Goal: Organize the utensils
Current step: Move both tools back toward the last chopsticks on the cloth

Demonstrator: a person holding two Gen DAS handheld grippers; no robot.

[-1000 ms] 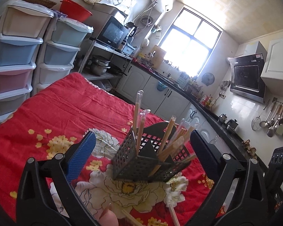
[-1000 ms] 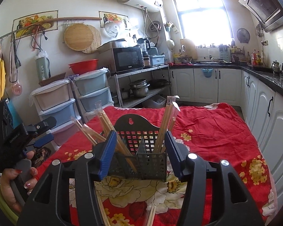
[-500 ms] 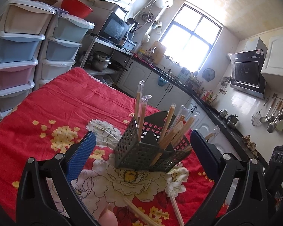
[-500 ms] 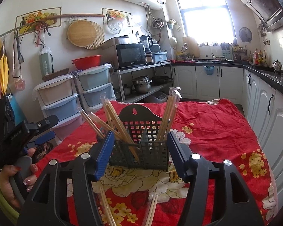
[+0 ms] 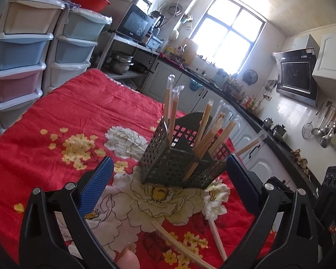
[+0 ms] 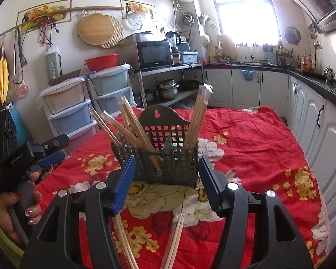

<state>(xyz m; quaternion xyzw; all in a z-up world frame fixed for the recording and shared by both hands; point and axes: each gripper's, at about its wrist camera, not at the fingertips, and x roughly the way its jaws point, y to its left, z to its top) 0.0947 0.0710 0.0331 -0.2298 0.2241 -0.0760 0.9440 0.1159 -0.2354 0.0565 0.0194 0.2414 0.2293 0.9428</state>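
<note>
A dark mesh utensil basket [image 5: 181, 168] stands on the red floral cloth, with several wrapped chopsticks [image 5: 203, 132] leaning in it. My left gripper [image 5: 169, 159] is open in front of it, and its pads are well clear of the basket. In the right wrist view the same basket [image 6: 172, 163] sits just past my right gripper [image 6: 166, 160], which is open and holds nothing. Loose chopsticks [image 6: 123, 242] lie on the cloth under the right fingers, another pair [image 6: 174, 239] beside them. In the left wrist view more loose chopsticks [image 5: 174, 244] lie near the front.
A hand holds the left gripper [image 6: 58, 149] at the left edge of the right wrist view. Plastic drawer stacks [image 5: 22, 51] stand left of the table [image 5: 44, 112]. A shelf with a microwave [image 6: 154, 53] is behind, and white cabinets [image 6: 311, 116] run along the right.
Both grippers have sunk a little and tipped down. The basket sits higher in both views, and more of the loose chopsticks on the cloth show.
</note>
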